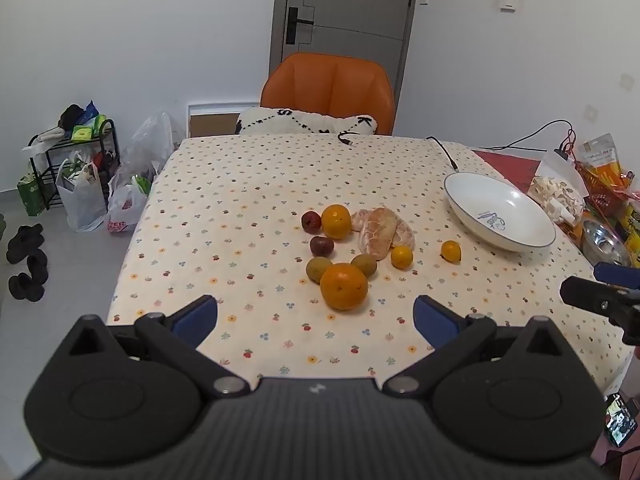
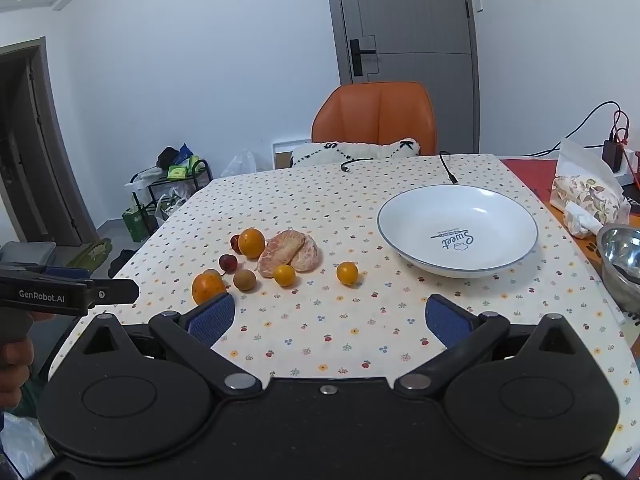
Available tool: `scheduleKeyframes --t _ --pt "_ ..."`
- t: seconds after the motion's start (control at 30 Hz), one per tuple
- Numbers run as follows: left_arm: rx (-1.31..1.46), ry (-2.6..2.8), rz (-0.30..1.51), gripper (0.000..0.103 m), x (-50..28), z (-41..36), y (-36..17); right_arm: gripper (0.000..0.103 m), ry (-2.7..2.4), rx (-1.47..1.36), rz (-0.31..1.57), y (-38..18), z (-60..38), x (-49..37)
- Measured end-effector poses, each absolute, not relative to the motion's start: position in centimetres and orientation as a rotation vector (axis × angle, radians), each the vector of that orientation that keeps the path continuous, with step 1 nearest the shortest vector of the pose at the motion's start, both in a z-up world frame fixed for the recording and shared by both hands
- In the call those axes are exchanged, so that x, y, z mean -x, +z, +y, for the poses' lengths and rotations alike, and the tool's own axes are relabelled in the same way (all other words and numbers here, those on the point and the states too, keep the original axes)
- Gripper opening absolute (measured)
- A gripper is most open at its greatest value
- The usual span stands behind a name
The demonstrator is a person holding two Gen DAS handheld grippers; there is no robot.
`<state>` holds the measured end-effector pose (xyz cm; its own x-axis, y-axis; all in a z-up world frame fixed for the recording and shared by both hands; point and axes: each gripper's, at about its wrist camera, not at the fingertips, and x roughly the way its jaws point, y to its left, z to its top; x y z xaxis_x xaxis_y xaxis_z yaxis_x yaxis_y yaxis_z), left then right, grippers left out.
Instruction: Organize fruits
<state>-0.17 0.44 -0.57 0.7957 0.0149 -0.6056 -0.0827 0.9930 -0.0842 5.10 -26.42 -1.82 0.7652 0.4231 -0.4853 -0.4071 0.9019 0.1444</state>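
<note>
Fruit lies loose on the dotted tablecloth: a large orange (image 1: 344, 286) (image 2: 208, 287) nearest, a second orange (image 1: 336, 221) (image 2: 251, 243), peeled citrus segments (image 1: 380, 232) (image 2: 289, 258), two small yellow citrus (image 1: 401, 257) (image 1: 451, 251) (image 2: 347, 273), two dark red fruits (image 1: 311, 221) (image 1: 321, 246) and two brownish-green ones (image 1: 317, 268) (image 1: 365, 264). A white bowl (image 1: 532, 236) (image 2: 404, 216) stands empty to the right. My left gripper (image 1: 316, 318) is open and empty just short of the large orange. My right gripper (image 2: 330, 318) is open and empty, short of the bowl and the fruit.
An orange chair (image 1: 328, 88) with a cushion stands at the table's far edge. Cables (image 1: 444, 152) lie near the bowl. Snack bags (image 1: 556, 192), a tissue pack (image 2: 584, 196) and a steel bowl (image 2: 620, 256) crowd the right side. Bags and a rack (image 1: 80, 168) stand on the floor at left.
</note>
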Motion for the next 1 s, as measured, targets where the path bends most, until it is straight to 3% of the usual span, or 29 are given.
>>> scheduleKeyframes --t 1.0 --pt "0.115 0.060 0.641 0.103 0.33 1.11 -0.61 0.103 0.446 -0.034 0.510 -1.62 -26.40 -5.02"
